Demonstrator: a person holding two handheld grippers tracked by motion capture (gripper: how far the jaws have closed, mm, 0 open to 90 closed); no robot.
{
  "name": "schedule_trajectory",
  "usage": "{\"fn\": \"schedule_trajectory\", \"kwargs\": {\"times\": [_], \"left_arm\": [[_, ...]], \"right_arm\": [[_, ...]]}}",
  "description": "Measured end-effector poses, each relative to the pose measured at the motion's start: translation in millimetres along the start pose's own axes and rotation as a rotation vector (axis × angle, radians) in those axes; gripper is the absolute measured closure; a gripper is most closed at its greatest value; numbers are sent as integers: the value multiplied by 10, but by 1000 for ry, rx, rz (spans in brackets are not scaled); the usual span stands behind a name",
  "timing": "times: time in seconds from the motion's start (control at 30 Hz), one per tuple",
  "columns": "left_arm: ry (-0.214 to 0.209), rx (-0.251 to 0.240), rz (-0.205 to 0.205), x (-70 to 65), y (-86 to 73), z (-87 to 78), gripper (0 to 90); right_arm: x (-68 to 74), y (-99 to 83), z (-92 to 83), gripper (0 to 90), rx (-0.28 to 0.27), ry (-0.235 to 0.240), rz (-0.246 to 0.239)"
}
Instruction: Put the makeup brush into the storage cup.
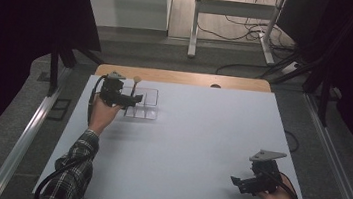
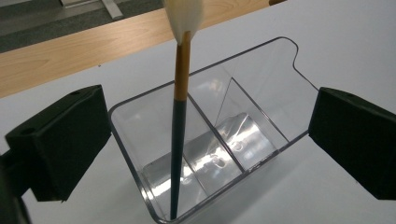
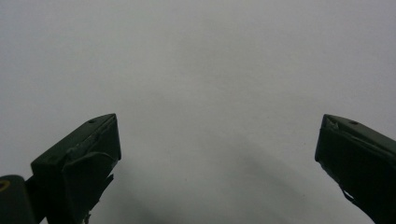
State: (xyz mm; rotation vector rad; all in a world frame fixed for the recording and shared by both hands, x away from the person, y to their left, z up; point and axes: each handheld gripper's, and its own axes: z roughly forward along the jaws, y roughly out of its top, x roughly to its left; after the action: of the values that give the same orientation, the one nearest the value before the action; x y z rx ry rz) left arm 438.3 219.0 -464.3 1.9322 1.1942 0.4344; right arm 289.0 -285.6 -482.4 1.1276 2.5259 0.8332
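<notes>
A clear plastic organiser [image 1: 144, 104] [image 2: 261, 100] with several compartments stands at the table's far left. A brush [image 2: 180, 121] [image 1: 135, 89] with a dark-and-gold handle and pale tip leans upright in its nearest compartment. My left gripper [image 1: 131, 100] [image 2: 205, 144] is open, its jaws wide on either side of the organiser's near end, touching nothing. My right gripper [image 1: 236, 182] [image 3: 215, 149] is open near the front right edge, low over bare white table with nothing between its jaws.
The white table top [image 1: 200, 137] has a wooden strip [image 1: 187, 77] along its far edge. Beyond stand a table frame [image 1: 234, 15] and floor cables [image 1: 252, 35]. Metal rails [image 1: 24, 137] run along both sides.
</notes>
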Motion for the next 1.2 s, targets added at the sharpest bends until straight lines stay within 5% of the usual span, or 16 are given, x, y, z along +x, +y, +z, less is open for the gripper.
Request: {"fn": "schedule_trajectory", "kwargs": {"times": [1.2], "left_arm": [[-51,-38,53,-311,-101,-215,0]], "right_arm": [[5,3,3,4,1,0,-6]]}}
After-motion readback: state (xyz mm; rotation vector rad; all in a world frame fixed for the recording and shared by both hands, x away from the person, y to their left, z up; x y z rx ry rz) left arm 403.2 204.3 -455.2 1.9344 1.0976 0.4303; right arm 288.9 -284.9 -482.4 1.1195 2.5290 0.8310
